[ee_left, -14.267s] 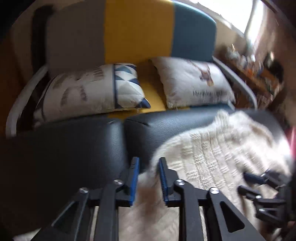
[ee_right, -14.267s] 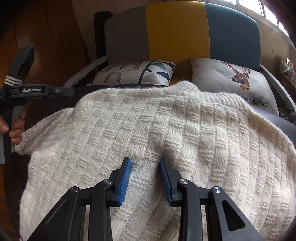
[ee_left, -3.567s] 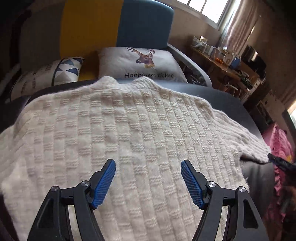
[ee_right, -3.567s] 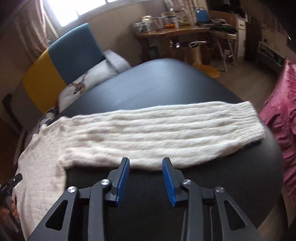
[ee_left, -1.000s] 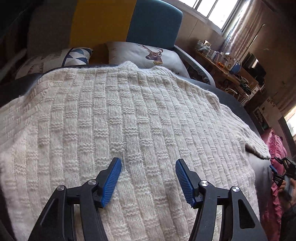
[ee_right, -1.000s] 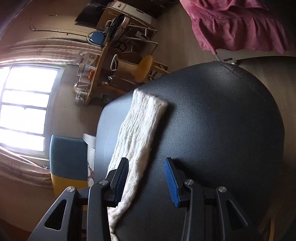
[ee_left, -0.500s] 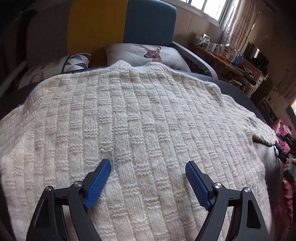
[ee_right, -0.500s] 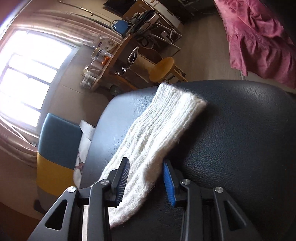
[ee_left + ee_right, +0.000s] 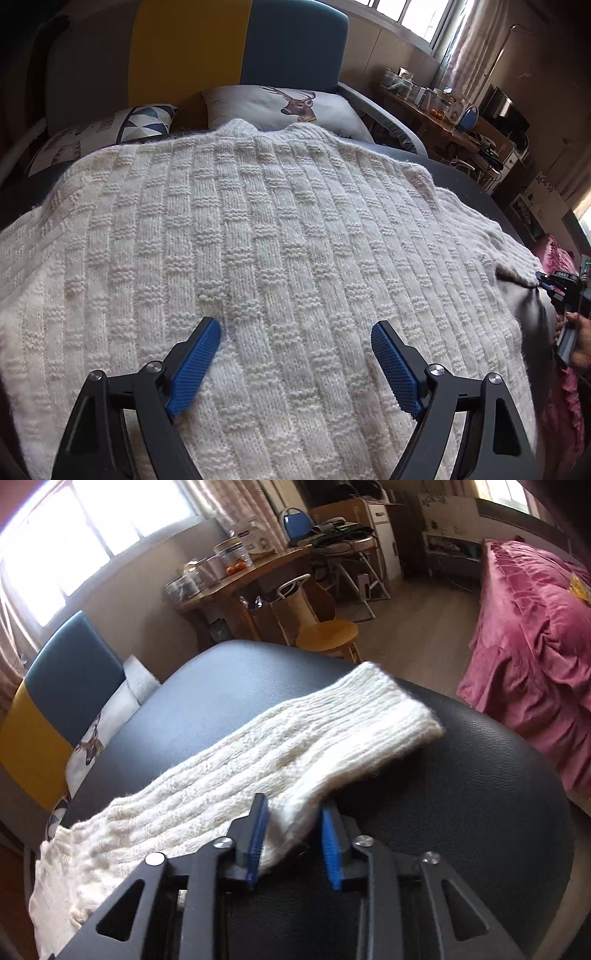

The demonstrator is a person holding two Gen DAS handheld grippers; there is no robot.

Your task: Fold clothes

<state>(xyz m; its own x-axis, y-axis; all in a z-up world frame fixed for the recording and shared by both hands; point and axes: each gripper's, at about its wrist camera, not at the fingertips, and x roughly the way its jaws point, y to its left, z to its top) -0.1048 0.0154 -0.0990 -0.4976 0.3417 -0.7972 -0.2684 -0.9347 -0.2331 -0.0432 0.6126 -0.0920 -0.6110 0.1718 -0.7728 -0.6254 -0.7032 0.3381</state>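
Note:
A cream cable-knit sweater (image 9: 277,240) lies spread flat over a black padded seat (image 9: 461,812). My left gripper (image 9: 295,343) hovers just above the sweater's lower body, jaws wide open with nothing between them. The sweater's right sleeve (image 9: 295,746) stretches out across the black seat, its cuff toward the far right. My right gripper (image 9: 292,805) has the sleeve's near edge between its blue pads, which touch the knit on both sides while the jaws ease open. From the left wrist view this right gripper (image 9: 550,288) shows at the sweater's right edge, held by a hand (image 9: 580,339).
A deer pillow (image 9: 288,107) and a triangle-print pillow (image 9: 110,129) rest against the grey, yellow and blue backrest (image 9: 184,48). Right of the seat is a pink bedspread (image 9: 535,646). A wooden stool (image 9: 327,635) and a cluttered desk (image 9: 236,572) stand beyond the seat.
The left jaws widened over the sweater body. The right gripper rolled upright, slid onto the sleeve's near edge and closed around it; the sleeve now sits between its pads.

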